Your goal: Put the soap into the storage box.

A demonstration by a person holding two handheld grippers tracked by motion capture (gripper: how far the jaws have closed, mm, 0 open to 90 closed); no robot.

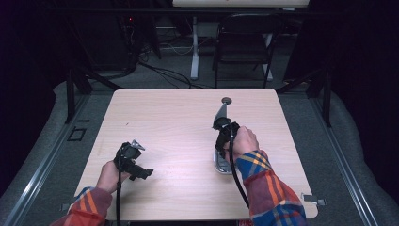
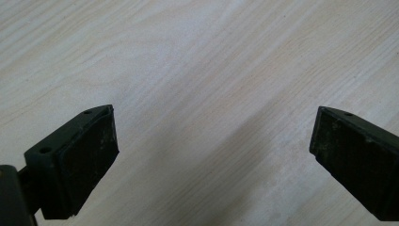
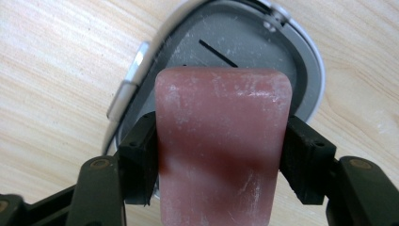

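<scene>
Pale wooden table (image 1: 179,122) spans mid-frame. Grey metal dish with rounded rim (image 3: 301,61) lies at lower right of the high view. Right gripper (image 3: 221,155) clamps a reddish-brown rounded soap bar (image 3: 221,141) above that dish. Left gripper (image 2: 211,141), lower left, stands wide apart over bare wood. No legible writing.

High view: overhead, facing forward across whole table (image 1: 188,122). Gripper views: close, angled down along jaws at tabletop. Shared: same pale wood surface.
</scene>
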